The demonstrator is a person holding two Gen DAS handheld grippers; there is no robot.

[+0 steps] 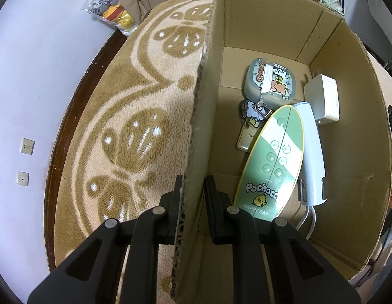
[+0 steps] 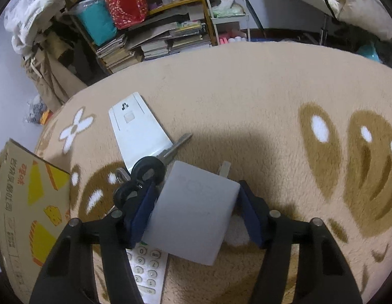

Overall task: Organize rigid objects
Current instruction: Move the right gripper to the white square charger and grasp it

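The left hand-held gripper (image 1: 192, 197) clamps the cardboard box wall (image 1: 196, 136), steadying it. The right hand-held gripper (image 2: 196, 202) grips the white charger (image 2: 193, 210), lower centre, for boxing.

The left wrist view looks steeply down along its gripper (image 1: 193, 197), close over the wall of the open brown cardboard box (image 1: 348, 126). The right wrist view sits low over the beige patterned plush rug (image 2: 246, 96), facing a cluttered wooden bookshelf (image 2: 155, 33). Both views share rug and box.
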